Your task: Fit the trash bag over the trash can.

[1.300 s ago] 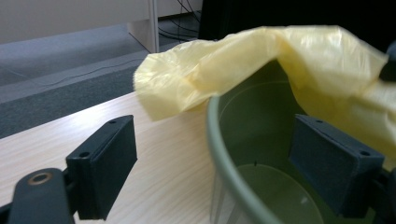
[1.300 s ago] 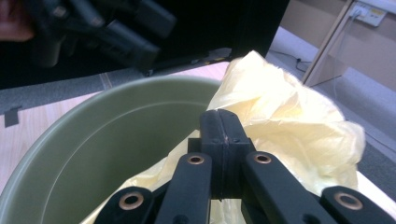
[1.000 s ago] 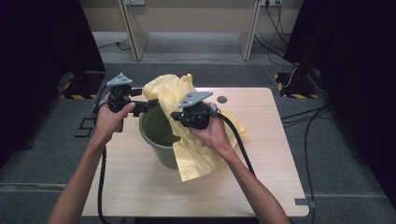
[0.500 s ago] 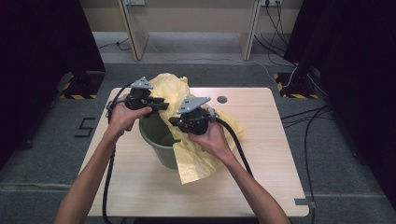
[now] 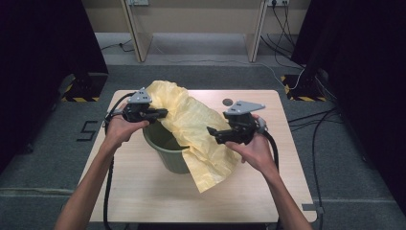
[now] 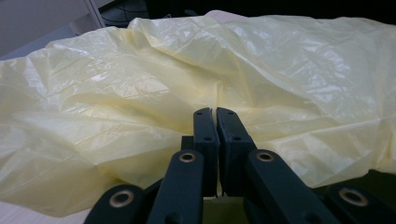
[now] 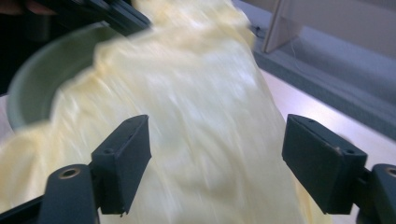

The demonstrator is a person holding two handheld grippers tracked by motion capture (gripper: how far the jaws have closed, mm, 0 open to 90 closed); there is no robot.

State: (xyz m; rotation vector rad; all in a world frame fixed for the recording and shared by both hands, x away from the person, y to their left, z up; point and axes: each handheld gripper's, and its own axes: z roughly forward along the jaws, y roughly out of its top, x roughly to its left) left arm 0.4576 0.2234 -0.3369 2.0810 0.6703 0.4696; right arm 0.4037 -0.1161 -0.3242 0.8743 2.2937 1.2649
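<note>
Since a moment ago my right gripper [image 5: 213, 132] has drawn back to the right, off the yellow bag [image 5: 201, 129], jaws wide apart. My left gripper [image 5: 162, 114] is clenched on the bag's far-left edge, over the green bucket [image 5: 168, 155] at mid-table. Its own view shows jaws pinched together with plastic between. Left of the table [image 5: 143, 191], the floor reads "5" [image 5: 90, 130].
</note>
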